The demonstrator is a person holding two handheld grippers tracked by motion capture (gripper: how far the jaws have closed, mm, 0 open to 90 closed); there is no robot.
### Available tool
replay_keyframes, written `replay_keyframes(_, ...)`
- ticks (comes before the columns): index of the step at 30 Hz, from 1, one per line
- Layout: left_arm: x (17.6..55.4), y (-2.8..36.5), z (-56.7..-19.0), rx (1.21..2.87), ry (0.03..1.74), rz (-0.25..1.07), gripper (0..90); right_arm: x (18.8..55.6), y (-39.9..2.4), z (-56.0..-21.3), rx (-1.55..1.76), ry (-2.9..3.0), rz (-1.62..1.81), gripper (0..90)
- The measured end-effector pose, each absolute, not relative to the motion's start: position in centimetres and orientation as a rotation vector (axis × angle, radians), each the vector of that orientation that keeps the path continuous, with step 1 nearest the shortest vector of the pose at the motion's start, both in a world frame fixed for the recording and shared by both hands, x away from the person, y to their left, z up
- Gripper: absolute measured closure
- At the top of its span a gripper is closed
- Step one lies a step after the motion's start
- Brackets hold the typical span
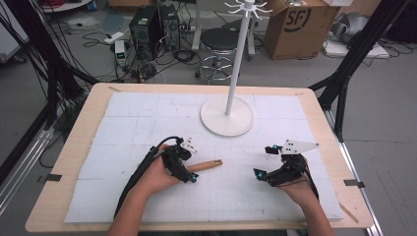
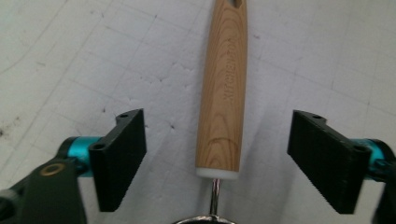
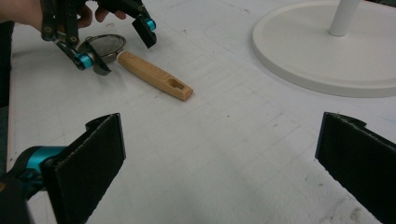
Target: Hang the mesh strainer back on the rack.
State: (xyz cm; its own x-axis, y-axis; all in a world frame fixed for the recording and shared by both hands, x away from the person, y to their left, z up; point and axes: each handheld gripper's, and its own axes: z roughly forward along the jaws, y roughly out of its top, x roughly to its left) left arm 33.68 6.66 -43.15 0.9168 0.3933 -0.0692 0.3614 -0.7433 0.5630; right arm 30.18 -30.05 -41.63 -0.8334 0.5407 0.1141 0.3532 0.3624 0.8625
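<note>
A small strainer lies on the white mat (image 1: 147, 123), its wooden handle (image 1: 206, 165) pointing right. In the left gripper view the handle (image 2: 223, 88) runs up the middle, with the metal neck and rim (image 2: 212, 205) at the bottom edge. My left gripper (image 1: 189, 164) straddles the handle's near end. Its black pads (image 2: 119, 156) stand apart from the wood on both sides, so it is open. The right gripper view shows the mesh bowl (image 3: 105, 46) under that left gripper (image 3: 123, 49). My right gripper (image 1: 262, 161) rests open on the mat to the right, with nothing between its jaws (image 3: 219, 158).
A white stand with a round base (image 1: 227, 115) and a tall pole (image 1: 237, 54) with hooks on top rises at the back middle of the mat. The wooden table's edge (image 1: 74, 147) frames the mat. A stool, boxes and cables lie beyond.
</note>
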Motion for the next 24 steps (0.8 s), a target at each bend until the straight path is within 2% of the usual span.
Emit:
replay_keyframes(2, 33.66, 6.70, -43.16, 2.488, 0.536, 0.071, 26.2, 30.18, -30.01, -41.64, 0.807, 2.433, 1.463, 0.4)
replay_keyframes(4, 33.61, 6.70, -43.16, 2.488, 0.539, 0.069, 34.5, 30.17, -29.90, -41.68, 0.803, 2.435, 1.461, 0.4)
replay_keyframes(6, 33.59, 6.68, -43.18, 2.494, 0.537, 0.067, 37.4, 30.17, -29.90, -41.68, 0.803, 2.435, 1.457, 0.4)
replay_keyframes(12, 33.59, 6.86, -43.03, 2.506, 0.561, 0.095, 54.5, 30.16, -29.87, -41.69, 0.804, 2.438, 1.453, 0.4)
replay_keyframes(20, 33.18, 6.36, -42.97, 2.538, 0.541, 0.145, 57.6, 30.20, -29.76, -41.76, 0.798, 2.443, 1.446, 0.4)
replay_keyframes(24, 32.87, 6.07, -42.84, 2.554, 0.527, 0.146, 65.4, 30.18, -29.68, -41.78, 0.799, 2.449, 1.438, 0.4)
